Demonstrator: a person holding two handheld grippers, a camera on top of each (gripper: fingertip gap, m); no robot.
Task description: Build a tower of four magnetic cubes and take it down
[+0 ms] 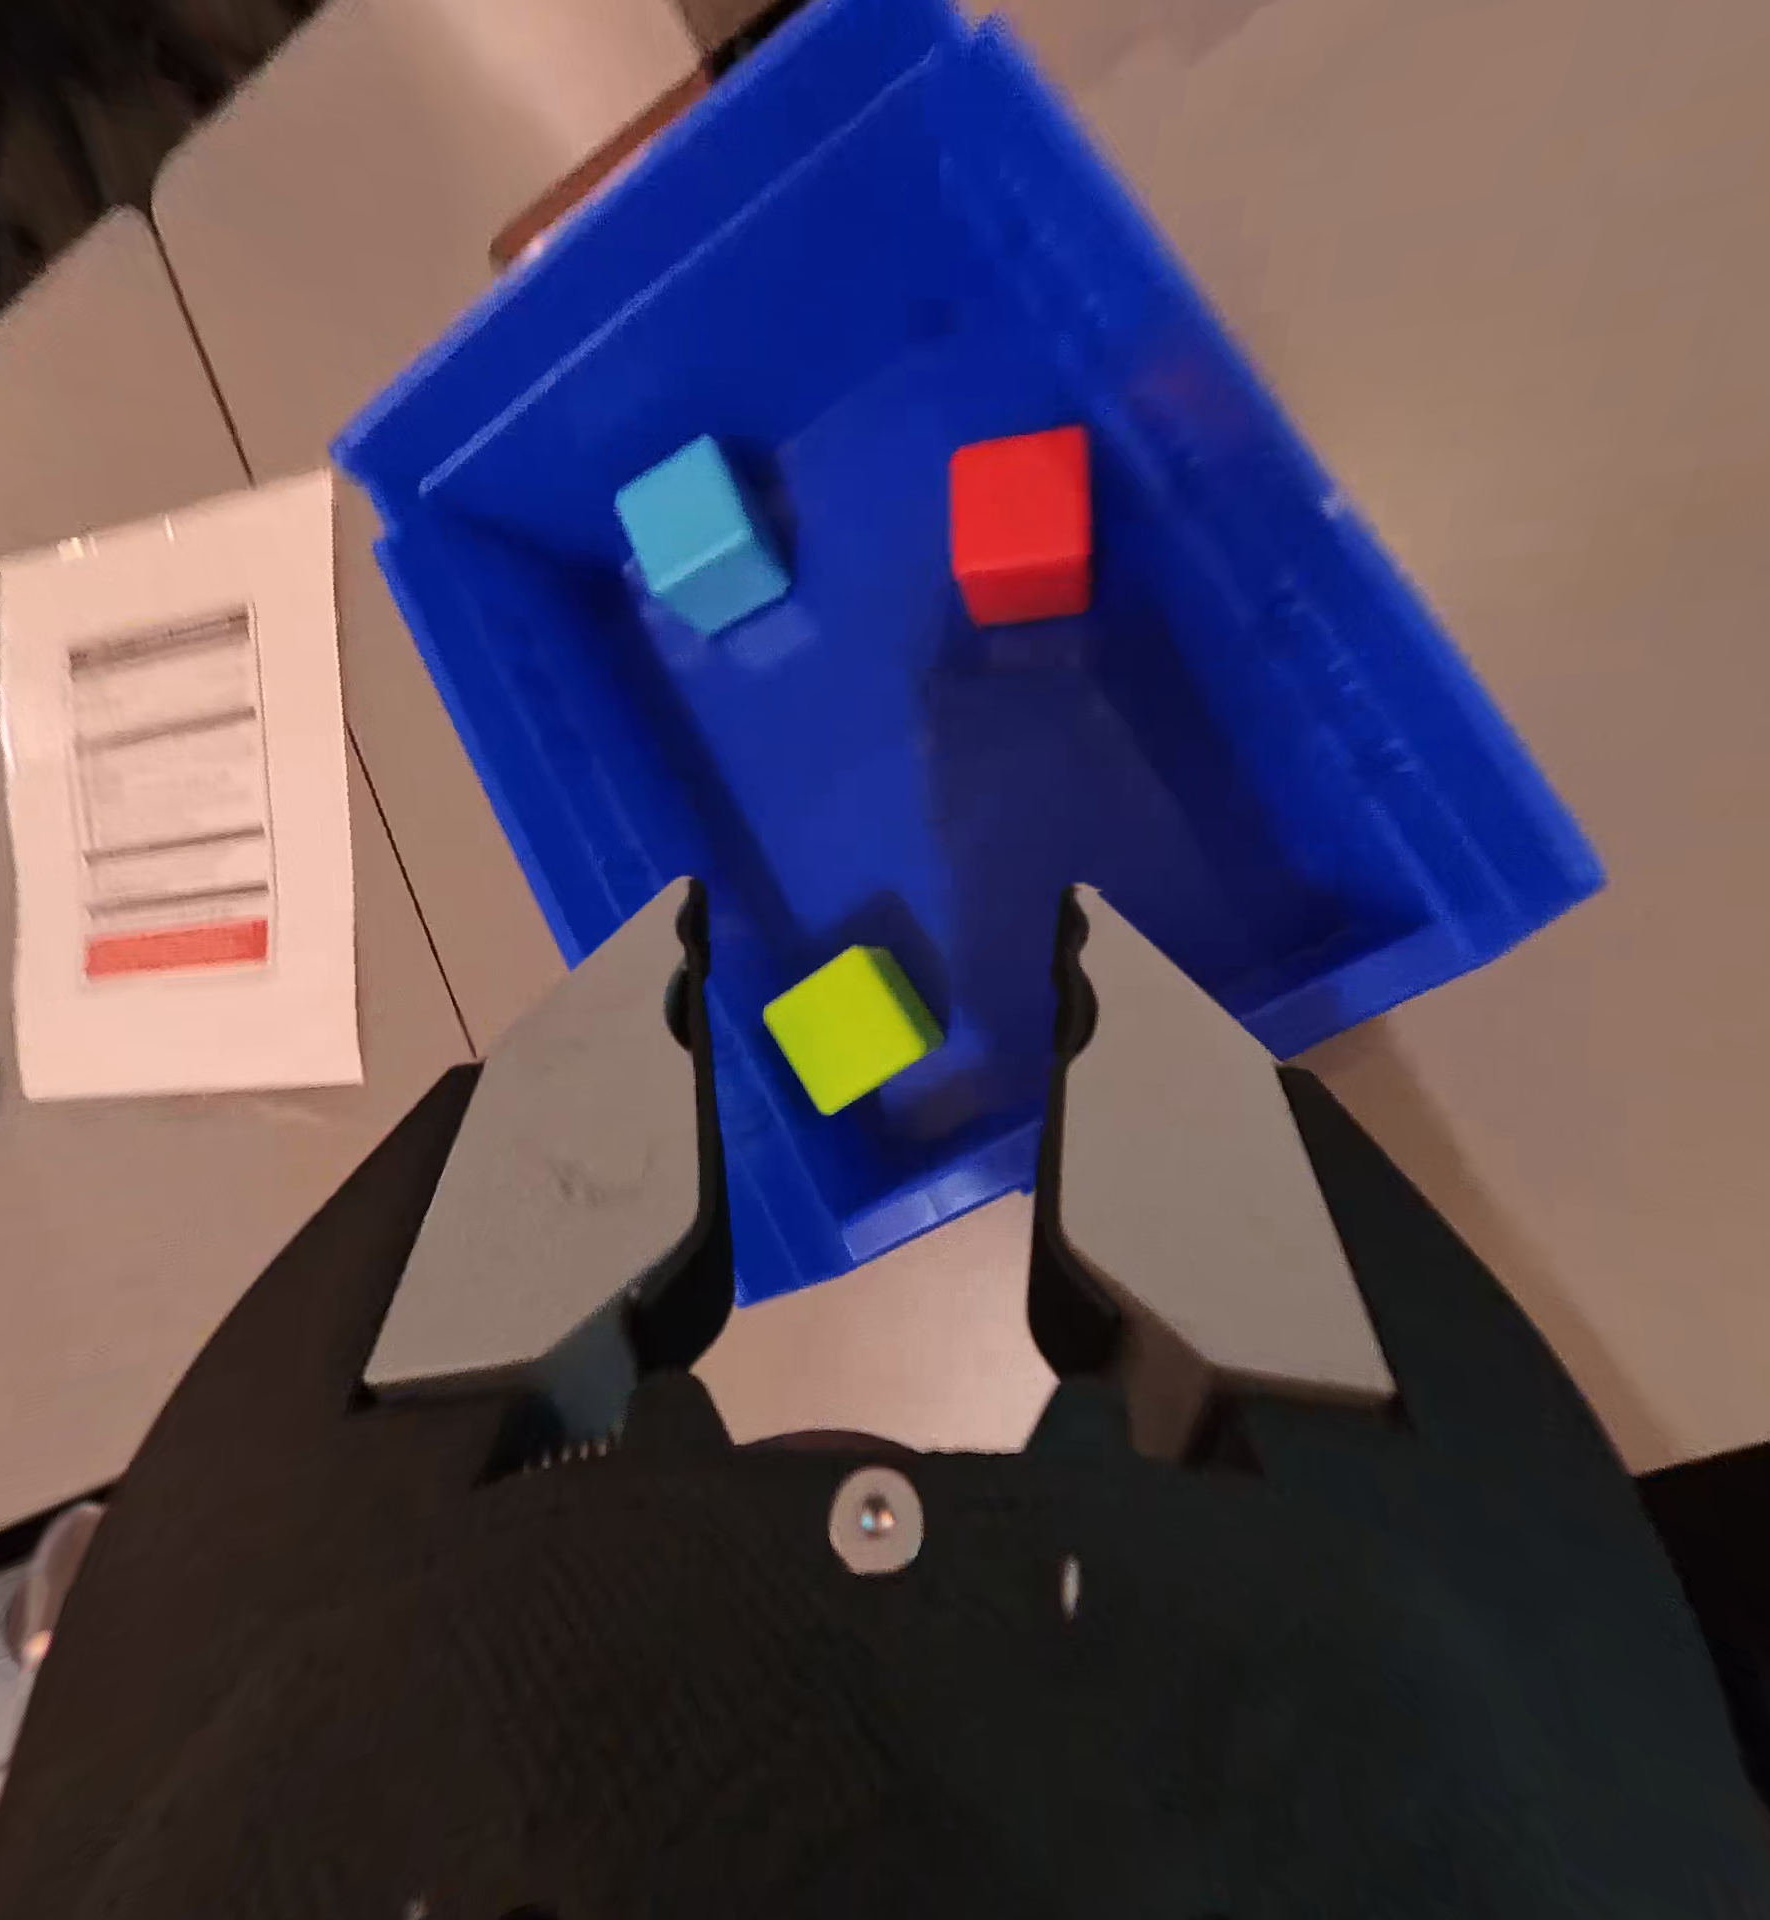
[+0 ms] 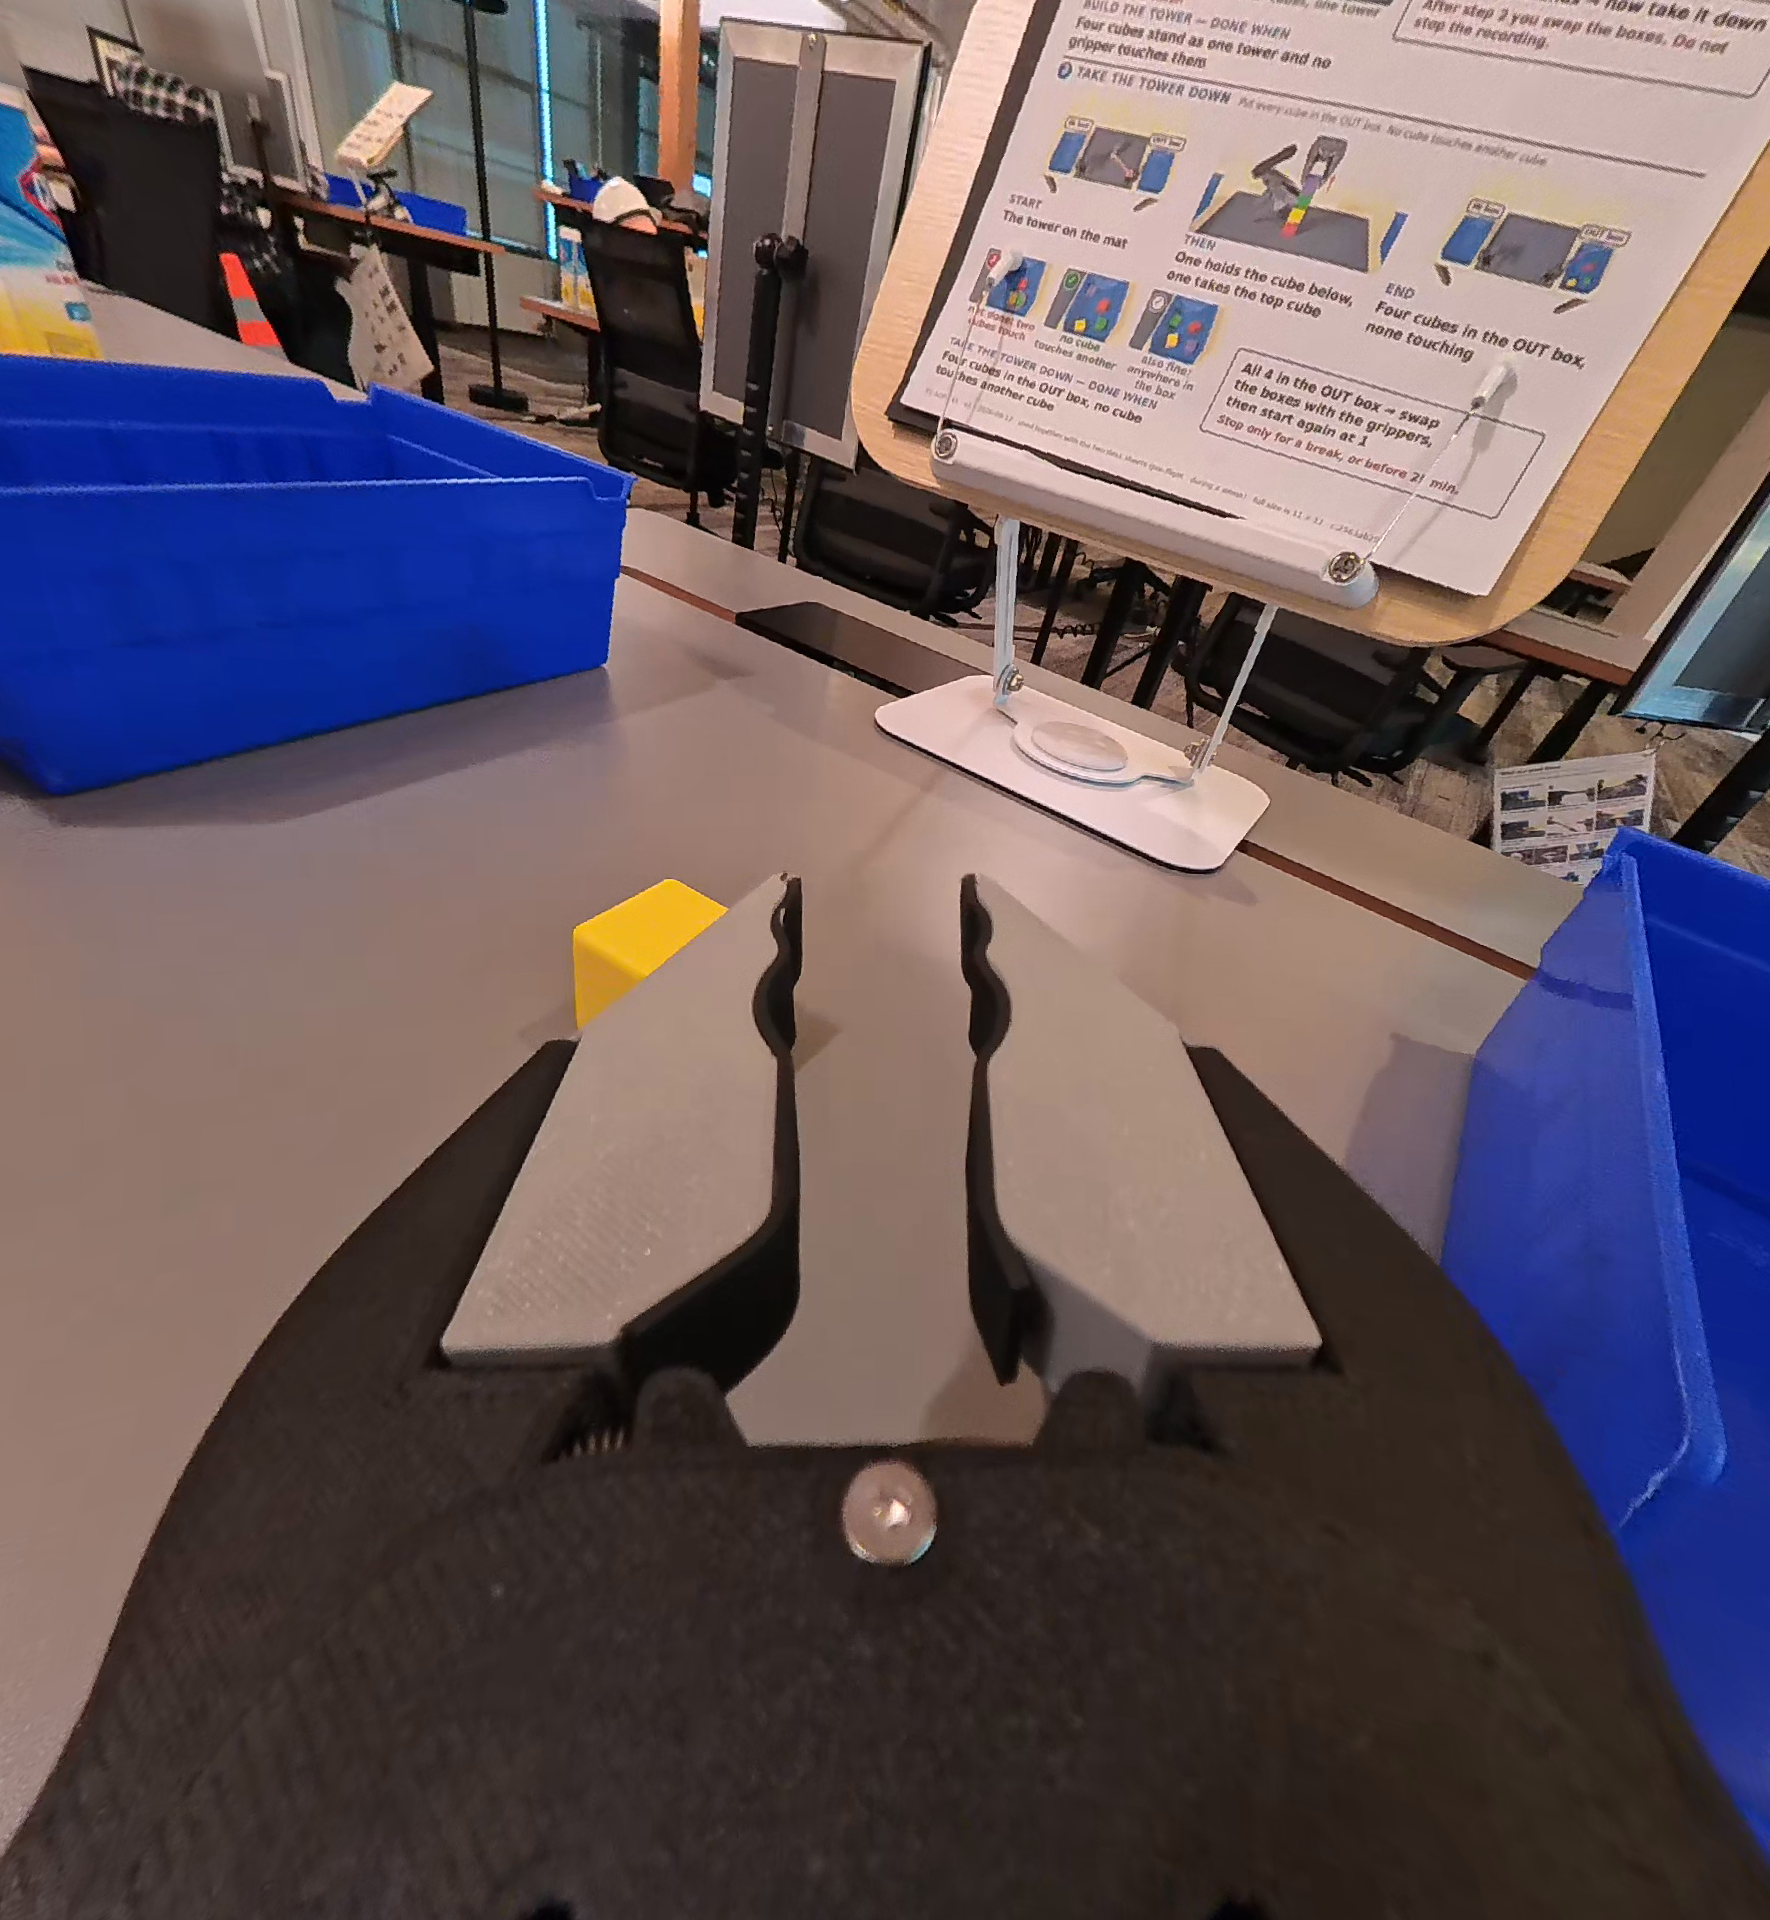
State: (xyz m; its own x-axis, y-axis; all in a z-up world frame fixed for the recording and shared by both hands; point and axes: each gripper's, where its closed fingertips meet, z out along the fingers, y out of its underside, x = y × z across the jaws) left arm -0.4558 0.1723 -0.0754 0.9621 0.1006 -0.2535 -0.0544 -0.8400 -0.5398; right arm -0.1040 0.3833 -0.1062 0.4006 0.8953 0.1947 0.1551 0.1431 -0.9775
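In the left wrist view a blue bin (image 1: 1276, 644) holds three separate cubes: light blue (image 1: 702, 532), red (image 1: 1018, 525) and lime green (image 1: 850, 1027). My left gripper (image 1: 879, 902) is open and empty, hovering above the bin with the green cube between its fingertips in the view, well below them. In the right wrist view a yellow cube (image 2: 626, 940) stands alone on the grey table, just left of and partly hidden behind my left finger (image 2: 673, 1101). My right gripper (image 2: 881, 894) is open and empty, low over the table.
A blue bin (image 2: 268, 582) stands at the left and another blue bin (image 2: 1629, 1195) at the right edge of the right wrist view. An instruction board on a white stand (image 2: 1099, 769) is at the back. A white sheet (image 1: 180, 790) lies left of the bin. The tips of one gripper are about 40 centimetres away from the tips of the other.
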